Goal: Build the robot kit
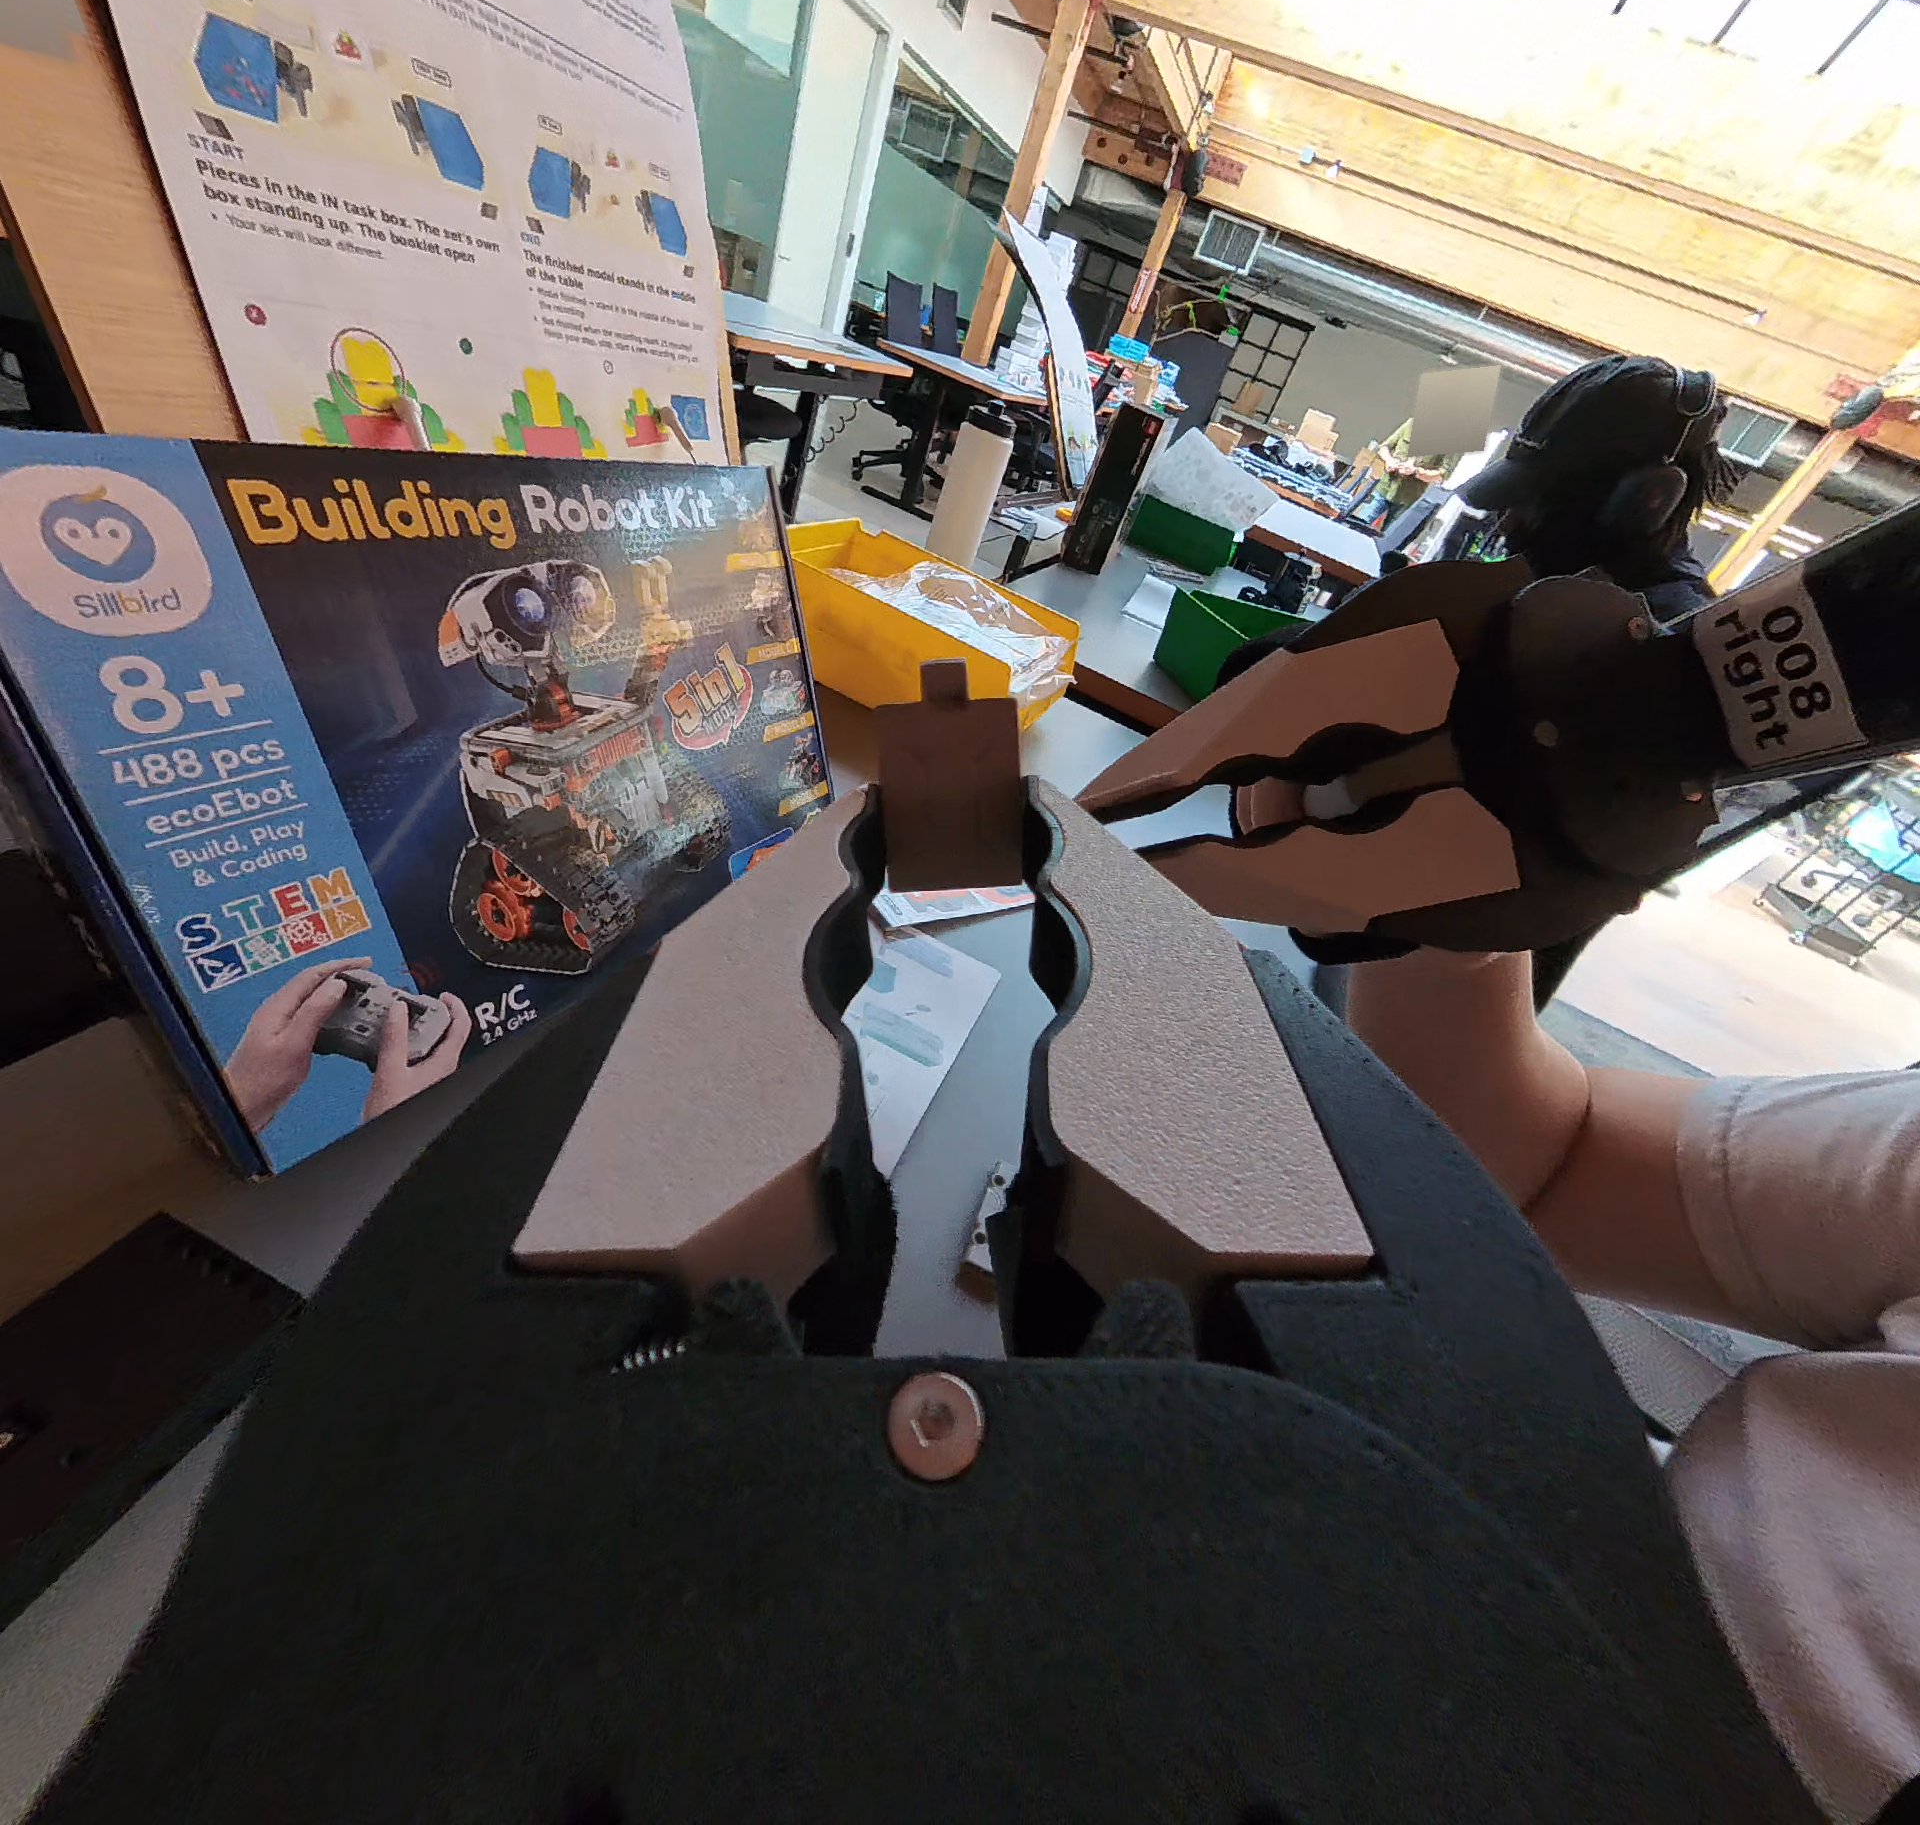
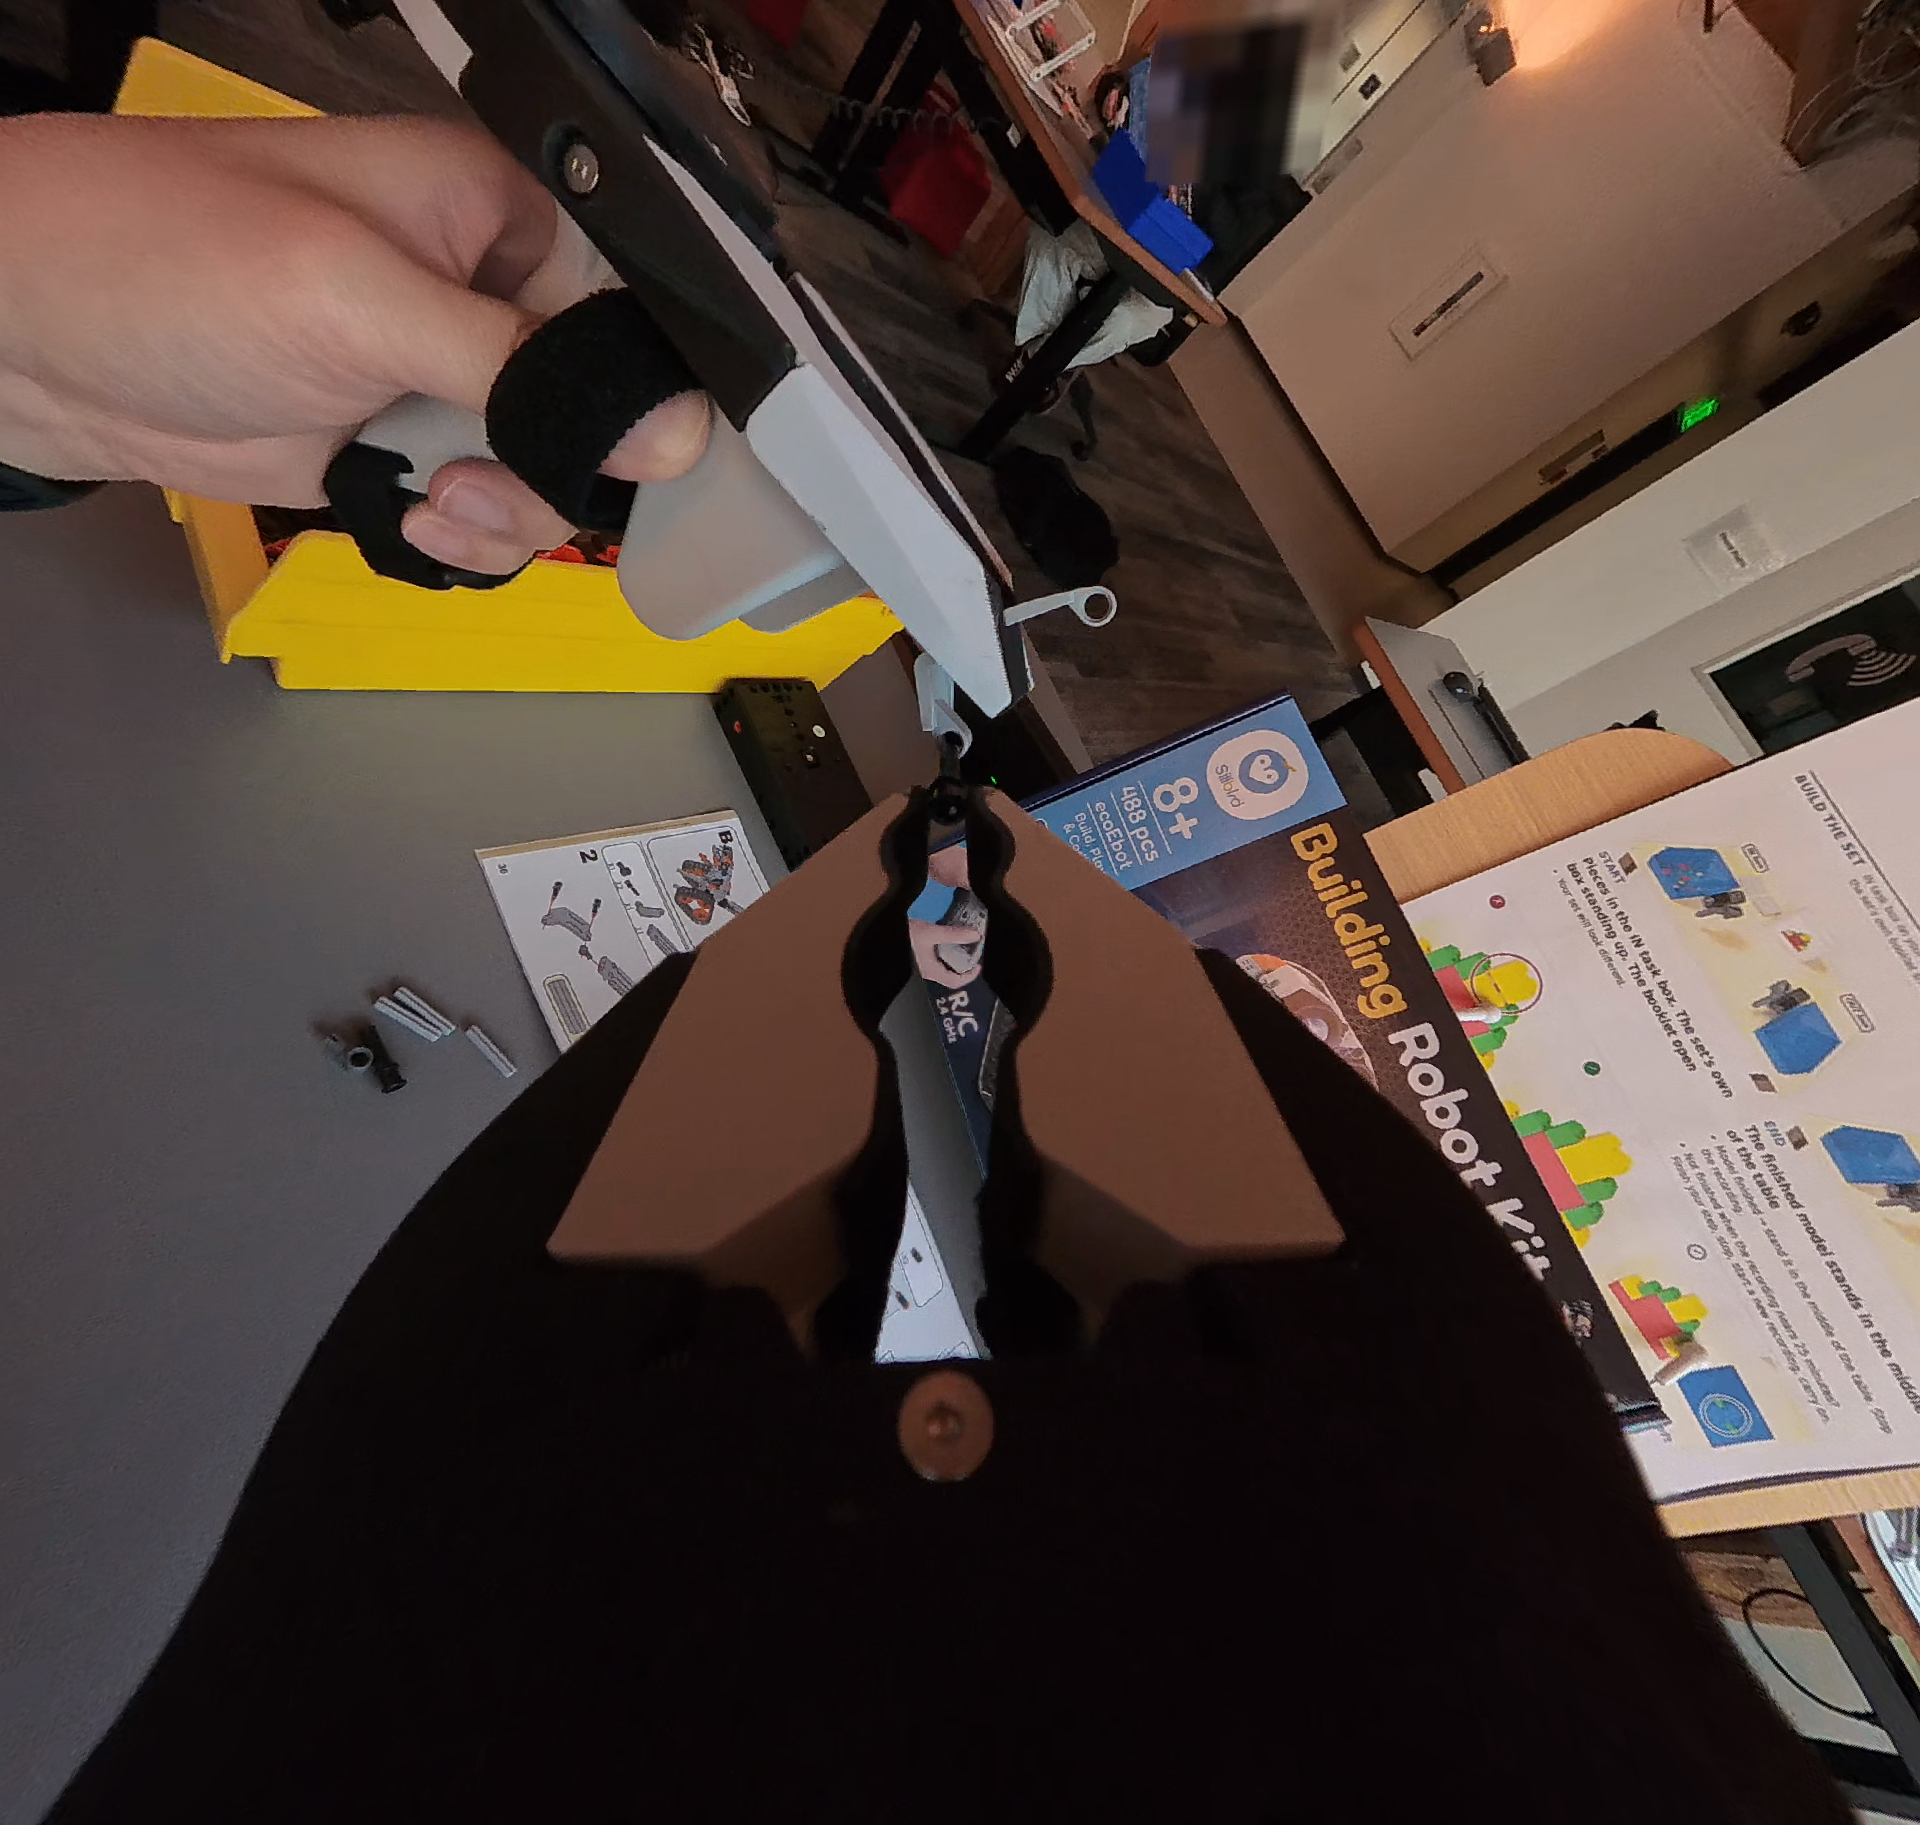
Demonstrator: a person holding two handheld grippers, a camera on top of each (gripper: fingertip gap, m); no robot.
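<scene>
My left gripper (image 1: 951,845) is shut on a flat grey building piece (image 1: 948,757) that sticks up from between its fingertips. My right gripper (image 1: 1091,807) comes in from the right, shut, with its tips right beside that piece. In the right wrist view my right gripper (image 2: 948,811) is pinched on a small black pin (image 2: 948,783). The pin meets the light grey piece (image 2: 940,710) that pokes out of the left gripper (image 2: 992,684), held by a hand (image 2: 260,321). Both grippers hover above the grey table (image 2: 156,840).
A blue robot kit box (image 1: 416,757) stands at the left, with a printed instruction sheet (image 1: 416,165) on a board behind it. A yellow bin (image 1: 914,622) holds plastic bags. An open booklet (image 2: 613,902), several small loose pieces (image 2: 416,1032) and a black block (image 2: 795,767) lie on the table. The grippers are tip to tip, or close to it.
</scene>
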